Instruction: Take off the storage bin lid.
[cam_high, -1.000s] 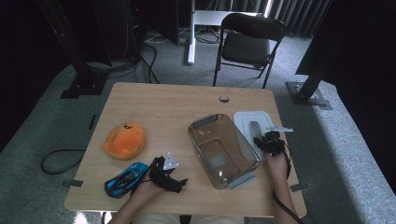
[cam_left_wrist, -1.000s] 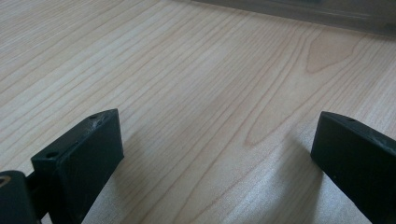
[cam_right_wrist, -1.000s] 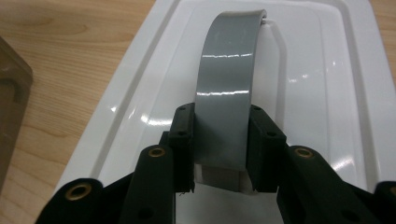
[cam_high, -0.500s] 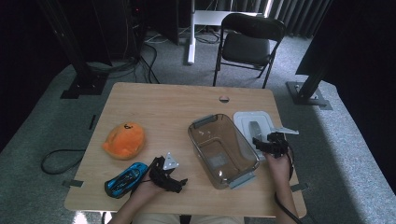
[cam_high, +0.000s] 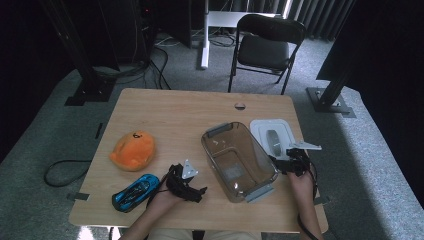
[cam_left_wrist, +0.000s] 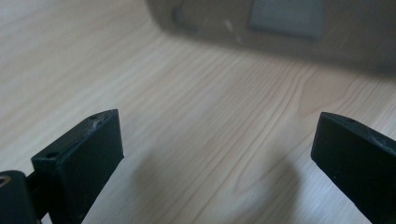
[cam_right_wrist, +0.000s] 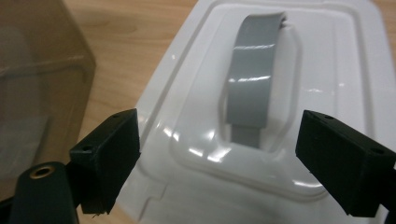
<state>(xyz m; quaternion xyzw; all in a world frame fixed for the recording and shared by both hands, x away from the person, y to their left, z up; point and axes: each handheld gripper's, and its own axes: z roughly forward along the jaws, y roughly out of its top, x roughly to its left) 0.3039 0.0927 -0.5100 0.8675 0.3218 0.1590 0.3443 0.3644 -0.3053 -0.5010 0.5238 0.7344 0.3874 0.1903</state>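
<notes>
wooden table (cam_high: 175, 112) carries, left to right in the high view: orange plush toy (cam_high: 133, 150), blue toy car (cam_high: 135, 192) near the front edge, clear brown tub (cam_high: 239, 161) lying at a slant, white lid (cam_high: 272, 136) just beside the tub's far right side. a black folding chair (cam_high: 265, 42) stands on the carpet beyond the table, well apart from everything on it.

right gripper (cam_high: 290, 164) sits at the near end of the lid, between the tub's right wall and the table's right edge. its jaws have just been opening and now stand wide apart, nothing pressed between them. the tub wall is close on its left side; the lid lies flat straight ahead.

left gripper (cam_high: 186, 184) rests by the front edge, between the car and the tub, jaws spread wide over bare wood, nothing in them. car just beside the hand, not touching the jaws as far as can be told.

right gripper view: right gripper (cam_right_wrist: 217, 154) frames the lid (cam_right_wrist: 327, 60), with the lid's grey handle (cam_right_wrist: 254, 79) recessed in the middle, lying between the two jaws and running away from the camera. tub wall (cam_right_wrist: 37, 79) fills the left edge. the high view gives the handle only as a small grey patch.

left gripper view: left gripper (cam_left_wrist: 217, 154) over wood grain, tub base (cam_left_wrist: 280, 23) blurred at top.
</notes>
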